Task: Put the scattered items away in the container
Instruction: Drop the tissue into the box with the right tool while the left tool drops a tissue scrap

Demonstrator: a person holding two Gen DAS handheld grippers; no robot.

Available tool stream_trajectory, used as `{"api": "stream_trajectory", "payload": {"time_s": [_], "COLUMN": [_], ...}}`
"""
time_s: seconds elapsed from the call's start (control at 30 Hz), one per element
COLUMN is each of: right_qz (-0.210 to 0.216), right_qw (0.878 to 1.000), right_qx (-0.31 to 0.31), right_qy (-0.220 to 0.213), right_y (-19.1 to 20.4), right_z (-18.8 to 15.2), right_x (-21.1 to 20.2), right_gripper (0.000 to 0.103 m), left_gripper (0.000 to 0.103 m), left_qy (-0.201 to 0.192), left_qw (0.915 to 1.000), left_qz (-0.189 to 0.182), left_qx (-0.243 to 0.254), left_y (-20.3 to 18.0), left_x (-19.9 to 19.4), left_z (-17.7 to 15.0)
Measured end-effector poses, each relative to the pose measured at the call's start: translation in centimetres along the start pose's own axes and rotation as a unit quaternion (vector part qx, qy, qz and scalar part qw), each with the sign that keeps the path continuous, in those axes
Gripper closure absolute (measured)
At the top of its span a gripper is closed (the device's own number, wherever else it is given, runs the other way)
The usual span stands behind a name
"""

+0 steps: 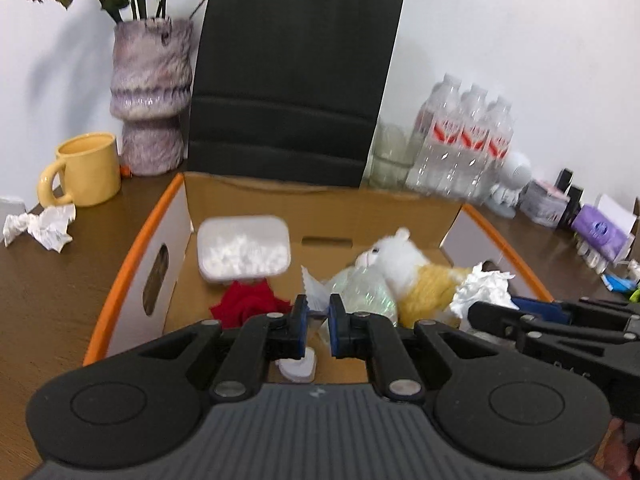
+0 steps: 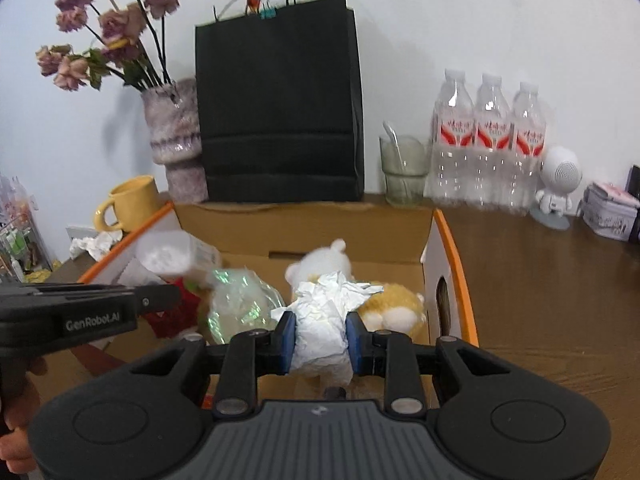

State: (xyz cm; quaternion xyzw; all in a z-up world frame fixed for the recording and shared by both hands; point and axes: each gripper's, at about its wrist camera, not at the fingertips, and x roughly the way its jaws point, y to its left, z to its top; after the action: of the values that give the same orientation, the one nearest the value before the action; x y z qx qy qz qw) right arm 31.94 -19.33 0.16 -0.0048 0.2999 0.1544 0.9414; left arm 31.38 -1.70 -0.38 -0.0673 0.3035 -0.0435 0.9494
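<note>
An open cardboard box [image 1: 320,200] with orange edges holds a white tub of pellets [image 1: 243,249], a red cloth flower [image 1: 248,303], an iridescent plastic wrap [image 1: 366,292] and a white and yellow plush toy [image 1: 412,276]. My right gripper [image 2: 320,336] is shut on a crumpled white paper [image 2: 324,320] above the box [image 2: 304,220]. My left gripper [image 1: 318,332] hovers over the box's near edge, jaws nearly closed with a small gap and nothing between them. A second crumpled paper [image 1: 42,226] lies on the table left of the box.
A yellow mug [image 1: 86,170], a vase of dried flowers [image 1: 150,96] and a black paper bag [image 1: 292,80] stand behind the box. Water bottles [image 2: 488,140], a glass [image 2: 404,172], a white figurine [image 2: 558,184] and small tins stand at the right.
</note>
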Motion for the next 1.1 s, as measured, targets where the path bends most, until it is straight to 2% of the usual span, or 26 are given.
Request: {"api": "stream_trajectory", "payload": {"time_s": [0.43, 0.53, 0.57, 0.6, 0.63, 0.7, 0.77, 0.8, 0.87, 0.93, 0.97, 1.0, 1.1], "right_qz": [-0.006, -0.005, -0.006, -0.005, -0.005, -0.006, -0.004, 0.000, 0.005, 0.002, 0.001, -0.001, 0.001], "right_qw": [1.000, 0.999, 0.999, 0.999, 0.999, 0.999, 0.999, 0.999, 1.000, 1.000, 1.000, 1.000, 1.000], "right_qx": [-0.013, -0.015, -0.015, -0.015, -0.014, -0.015, -0.021, -0.023, -0.022, -0.020, -0.018, -0.015, -0.007], "right_qy": [0.026, 0.032, 0.032, 0.032, 0.032, 0.029, 0.025, 0.023, 0.016, 0.011, 0.009, 0.006, 0.006], "right_y": [0.5, 0.5, 0.5, 0.5, 0.5, 0.5, 0.6, 0.6, 0.5, 0.4, 0.3, 0.2, 0.1], "right_z": [-0.8, -0.9, -0.9, -0.8, -0.8, -0.7, -0.5, -0.4, -0.1, 0.3, 0.4, 0.6, 0.9], "right_x": [1.5, 1.7, 1.7, 1.7, 1.6, 1.4, 1.0, 0.8, 0.3, -0.2, -0.4, -0.7, -1.3], "right_gripper": [0.077, 0.071, 0.067, 0.058, 0.052, 0.031, 0.021, 0.016, 0.015, 0.010, 0.004, 0.000, 0.000], "left_gripper": [0.092, 0.091, 0.087, 0.084, 0.075, 0.062, 0.042, 0.038, 0.018, 0.006, 0.001, 0.000, 0.000], "left_qy": [0.024, 0.028, 0.028, 0.026, 0.024, 0.016, 0.006, 0.000, -0.010, -0.019, -0.025, -0.030, -0.036], "left_qw": [0.9996, 0.9995, 0.9995, 0.9995, 0.9995, 0.9995, 0.9992, 0.9990, 0.9986, 0.9983, 0.9979, 0.9974, 0.9968], "left_qz": [0.010, 0.010, 0.012, 0.016, 0.019, 0.025, 0.035, 0.041, 0.047, 0.051, 0.056, 0.062, 0.067], "left_qx": [0.011, 0.012, 0.013, 0.013, 0.013, 0.014, 0.017, 0.019, 0.021, 0.020, 0.021, 0.022, 0.024], "left_y": [0.6, 0.6, 0.5, 0.5, 0.4, 0.4, 0.3, 0.3, 0.3, 0.3, 0.2, 0.1, -0.1], "left_x": [1.3, 1.4, 1.3, 1.2, 1.1, 0.7, 0.1, -0.1, -0.8, -1.4, -1.8, -2.0, -2.7], "left_z": [-0.9, -1.0, -0.9, -0.9, -0.9, -0.8, -0.7, -0.6, -0.4, -0.2, -0.1, 0.1, 0.4]}}
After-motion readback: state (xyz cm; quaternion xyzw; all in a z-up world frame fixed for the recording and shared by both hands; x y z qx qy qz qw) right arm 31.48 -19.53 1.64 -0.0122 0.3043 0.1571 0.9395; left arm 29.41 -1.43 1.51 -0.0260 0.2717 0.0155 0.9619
